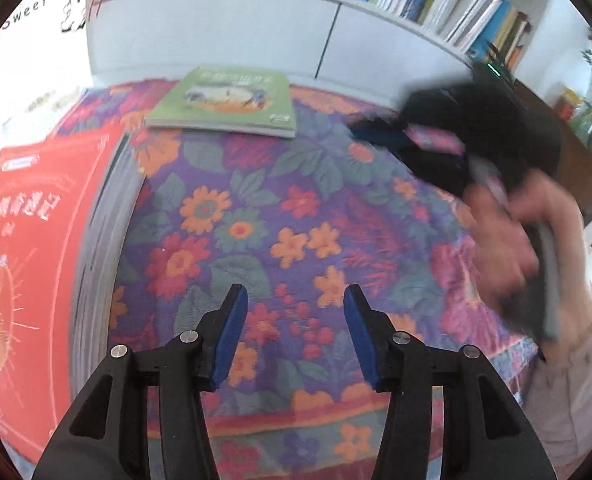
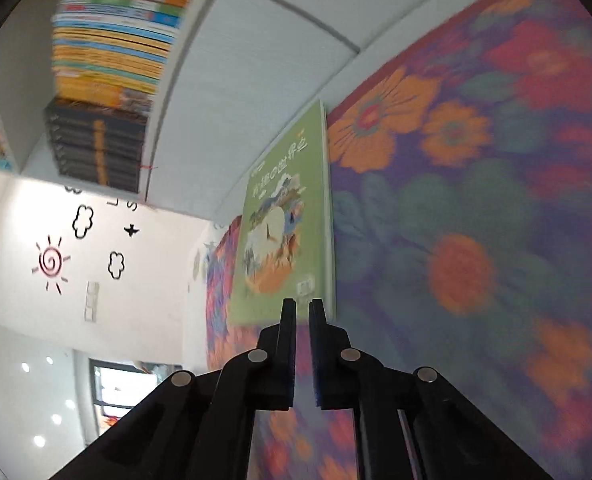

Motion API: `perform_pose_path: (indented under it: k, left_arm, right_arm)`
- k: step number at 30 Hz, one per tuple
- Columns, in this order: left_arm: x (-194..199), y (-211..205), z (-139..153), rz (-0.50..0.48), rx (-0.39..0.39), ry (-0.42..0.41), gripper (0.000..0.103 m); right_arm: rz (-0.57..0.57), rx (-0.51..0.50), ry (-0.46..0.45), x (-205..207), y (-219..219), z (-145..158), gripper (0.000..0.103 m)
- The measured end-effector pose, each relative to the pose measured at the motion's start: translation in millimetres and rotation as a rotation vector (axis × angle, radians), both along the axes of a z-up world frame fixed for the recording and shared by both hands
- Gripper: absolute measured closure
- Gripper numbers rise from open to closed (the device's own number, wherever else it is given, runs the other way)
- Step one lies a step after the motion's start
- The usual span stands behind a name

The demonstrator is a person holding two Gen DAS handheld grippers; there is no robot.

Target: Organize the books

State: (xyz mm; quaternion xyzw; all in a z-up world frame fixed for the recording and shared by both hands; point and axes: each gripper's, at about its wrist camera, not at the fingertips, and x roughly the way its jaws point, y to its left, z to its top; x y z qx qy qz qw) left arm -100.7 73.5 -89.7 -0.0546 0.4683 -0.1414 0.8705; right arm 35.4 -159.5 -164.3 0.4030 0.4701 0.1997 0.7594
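Left gripper (image 1: 296,312) level over floral cloth (image 1: 280,208), jaws released, right gripper (image 2: 302,308) rolled sideways, jaws nearly clenched, empty

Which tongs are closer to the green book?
Right. The right tongs point at the green book's near edge, almost touching. The left tongs hover open over the floral cloth, well short of it.

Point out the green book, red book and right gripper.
green book (image 1: 228,96), left wrist view, middle of cover
red book (image 1: 36,216), left wrist view, front cover
right gripper (image 2: 301,308), right wrist view, between the fingertips, jaws nearly together
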Motion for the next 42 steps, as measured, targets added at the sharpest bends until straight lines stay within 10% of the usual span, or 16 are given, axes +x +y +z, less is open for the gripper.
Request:
perform_pose_path:
  k: [12,30,42]
  left_arm:
    - [-41.5,-3.0,-4.1,0.024,0.057,-0.014,0.055]
    - [-17.8,17.5,-32.2,0.013,-0.09,0.054,0.055]
    - [-18.4,18.4,-31.9,0.029,-0.063,0.028,0.055]
  right_arm:
    - [0.006,0.15,0.125,-32.3,-22.2,-37.0,0.07]
    - [0.06,0.114,0.068,72.5,59.0,-42.9,0.071]
    - [0.072,0.028,-0.037,43.4,56.9,-25.8,0.087]
